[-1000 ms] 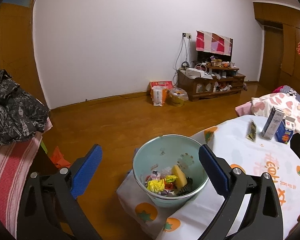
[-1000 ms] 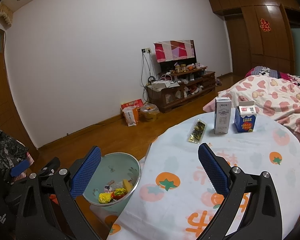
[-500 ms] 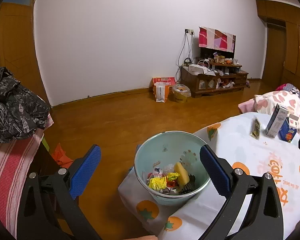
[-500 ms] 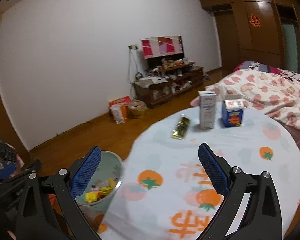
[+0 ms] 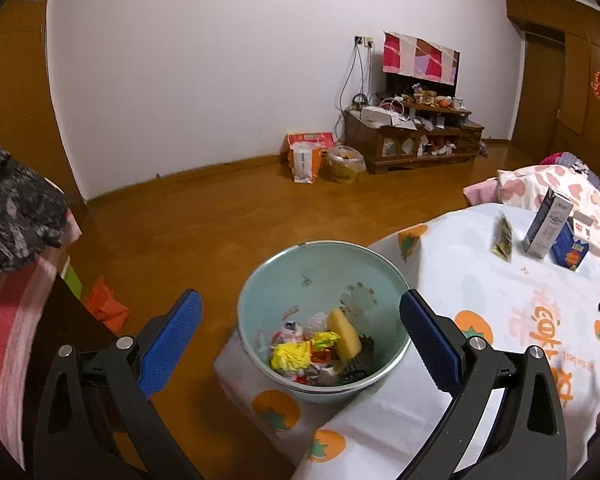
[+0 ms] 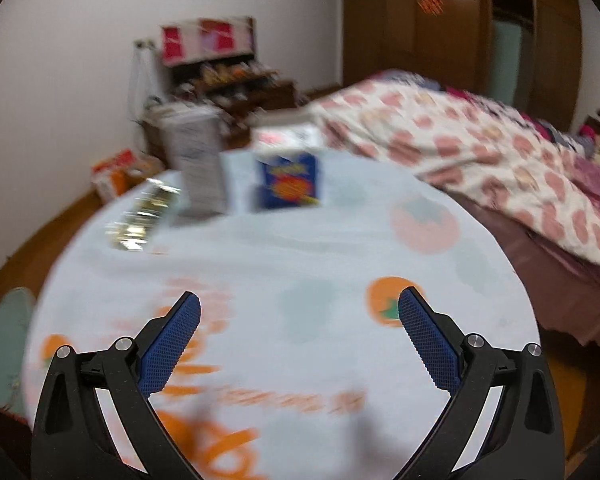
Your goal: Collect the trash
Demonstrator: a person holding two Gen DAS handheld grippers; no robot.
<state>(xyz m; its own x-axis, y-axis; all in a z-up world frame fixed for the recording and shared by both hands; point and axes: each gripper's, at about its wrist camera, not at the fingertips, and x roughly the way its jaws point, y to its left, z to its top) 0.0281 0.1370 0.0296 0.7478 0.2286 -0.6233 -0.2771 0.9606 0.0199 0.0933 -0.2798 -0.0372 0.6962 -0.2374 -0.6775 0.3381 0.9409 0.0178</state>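
A pale green trash bin stands beside the round table, holding wrappers and a yellow sponge. My left gripper is open and empty above it. On the table's far side stand a white carton, a blue carton and a dark snack packet; they also show in the left wrist view, white carton, blue carton, packet. My right gripper is open and empty over the tablecloth, short of the cartons. The bin's rim shows at the left.
A bed with a heart-print quilt lies right of the table. A TV cabinet and bags stand at the far wall. A striped seat with a dark jacket is at the left. Wooden floor lies between.
My right gripper has swung right and forward over the table toward the cartons; its view is blurred. My left gripper has stayed over the bin, shifting slightly.
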